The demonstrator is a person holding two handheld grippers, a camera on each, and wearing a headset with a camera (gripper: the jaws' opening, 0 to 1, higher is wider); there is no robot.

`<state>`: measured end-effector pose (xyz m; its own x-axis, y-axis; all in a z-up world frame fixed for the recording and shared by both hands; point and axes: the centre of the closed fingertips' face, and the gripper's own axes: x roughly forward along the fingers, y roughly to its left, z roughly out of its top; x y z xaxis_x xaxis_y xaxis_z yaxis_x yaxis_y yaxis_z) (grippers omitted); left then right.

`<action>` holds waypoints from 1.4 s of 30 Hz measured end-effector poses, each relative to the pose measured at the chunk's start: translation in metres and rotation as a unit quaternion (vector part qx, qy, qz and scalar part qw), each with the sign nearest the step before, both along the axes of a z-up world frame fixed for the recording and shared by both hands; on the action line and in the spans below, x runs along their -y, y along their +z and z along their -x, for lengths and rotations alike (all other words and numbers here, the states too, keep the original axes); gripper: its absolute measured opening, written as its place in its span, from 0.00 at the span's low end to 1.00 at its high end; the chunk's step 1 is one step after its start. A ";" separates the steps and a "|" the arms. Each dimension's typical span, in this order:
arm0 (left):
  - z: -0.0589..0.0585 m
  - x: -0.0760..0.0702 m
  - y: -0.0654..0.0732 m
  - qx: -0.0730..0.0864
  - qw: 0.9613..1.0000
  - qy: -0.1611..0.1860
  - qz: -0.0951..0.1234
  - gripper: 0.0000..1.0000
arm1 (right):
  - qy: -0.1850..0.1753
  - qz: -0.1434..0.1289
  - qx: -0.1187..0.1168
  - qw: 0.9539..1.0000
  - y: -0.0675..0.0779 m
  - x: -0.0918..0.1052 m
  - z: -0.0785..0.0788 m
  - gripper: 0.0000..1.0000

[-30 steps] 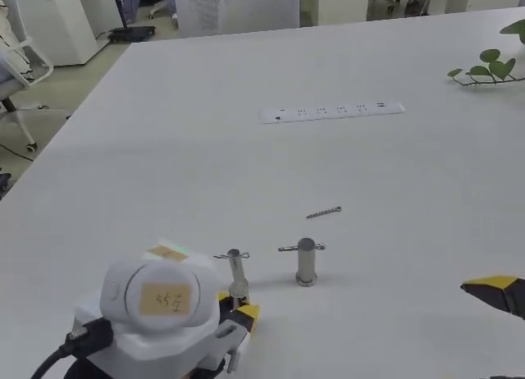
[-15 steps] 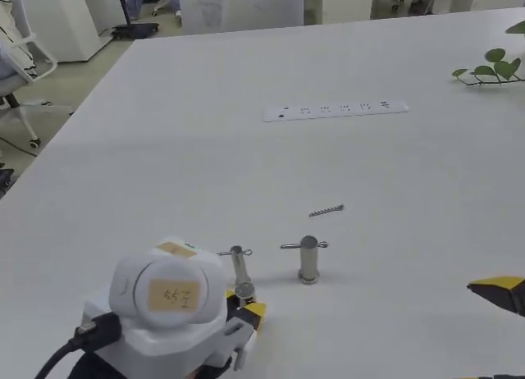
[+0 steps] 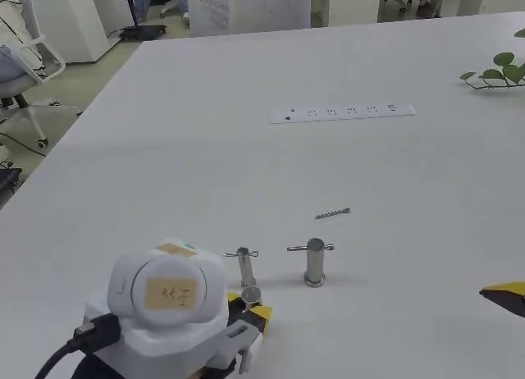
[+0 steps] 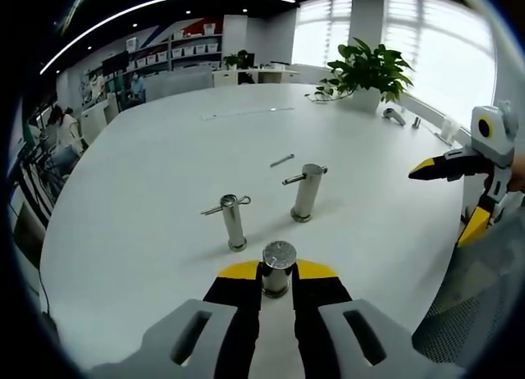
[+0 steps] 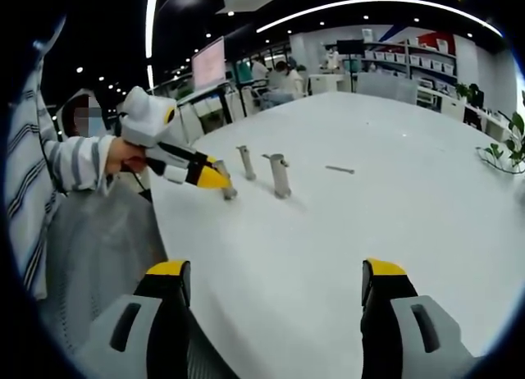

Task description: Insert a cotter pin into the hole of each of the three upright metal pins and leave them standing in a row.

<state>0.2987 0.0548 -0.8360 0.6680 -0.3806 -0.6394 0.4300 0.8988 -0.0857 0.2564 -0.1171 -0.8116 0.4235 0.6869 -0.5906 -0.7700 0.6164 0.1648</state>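
- The left tongs [image 4: 276,280] are clenched on a short cylindrical steel pin [image 4: 278,258] with no cotter pin in it. It is held upright low over the white desk [image 3: 164,166]; whether it touches the top cannot be told.
- Two more upright steel pins are seen standing beyond it, the nearer fitted pin [image 4: 234,223] and the farther fitted pin [image 4: 306,192], each with a wire cotter pin through its head.
- A loose thin metal cotter pin [image 3: 332,214] is seen lying flat on the desk, past the farther fitted pin and apart from it.
- The right tongs [image 5: 275,268] are spread wide with nothing between them and are held well apart from the pins.
- The step in hand is judged to be the third and last pin, since two of the three are already fitted.
- Next, the loose cotter pin is to be picked up by the right tongs and threaded through the cross hole of the held pin. That hole must be turned to face the right tongs, and its direction cannot be made out here.
- The held pin is then to be stood beside the nearer fitted pin, so that a row is formed.
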 end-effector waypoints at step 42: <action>0.032 -0.011 0.003 -0.040 0.995 -0.087 0.041 0.60 | 0.013 0.025 0.008 1.000 0.007 0.004 -0.011 0.87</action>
